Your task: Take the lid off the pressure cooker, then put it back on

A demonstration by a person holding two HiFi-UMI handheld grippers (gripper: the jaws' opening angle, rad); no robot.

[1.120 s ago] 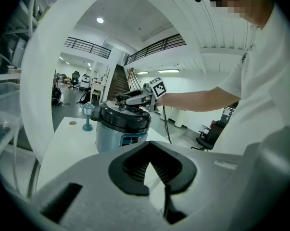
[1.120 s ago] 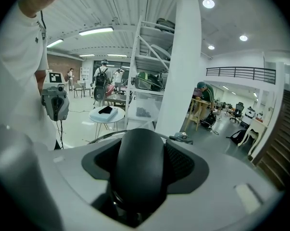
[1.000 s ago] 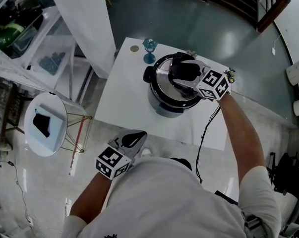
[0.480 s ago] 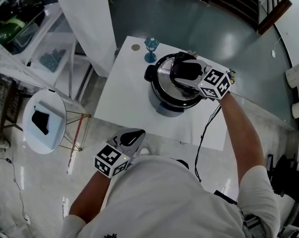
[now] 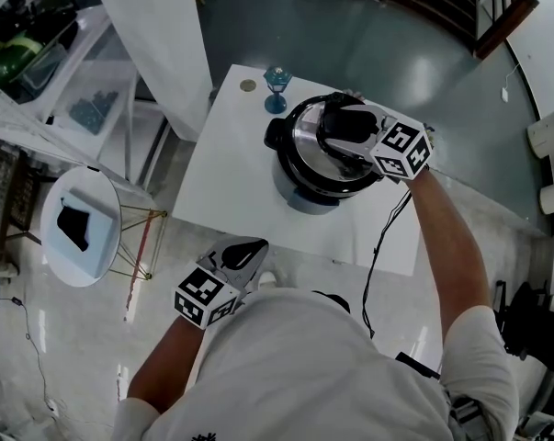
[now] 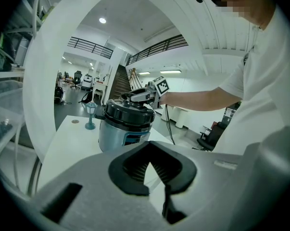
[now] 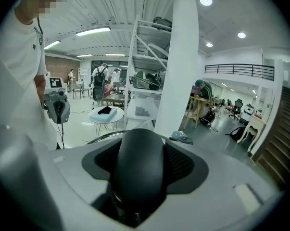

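Pressure cooker point(image 6: 120, 131): blue label point(image 6: 133, 139), perhaps; we can't read it.
Right hand-held gripper point(image 5: 343, 129): squeezes black lid handle point(image 7: 137, 172).
Left hand-held gripper point(image 6: 149, 163): closed, empty.

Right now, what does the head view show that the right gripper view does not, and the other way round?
Only the head view: the small blue stemmed ornament on the square white table, and the steel pressure cooker body. Only the right gripper view: the jaws of the right gripper closed on both sides of the rounded black lid handle. Both: the left gripper and the round white side table.
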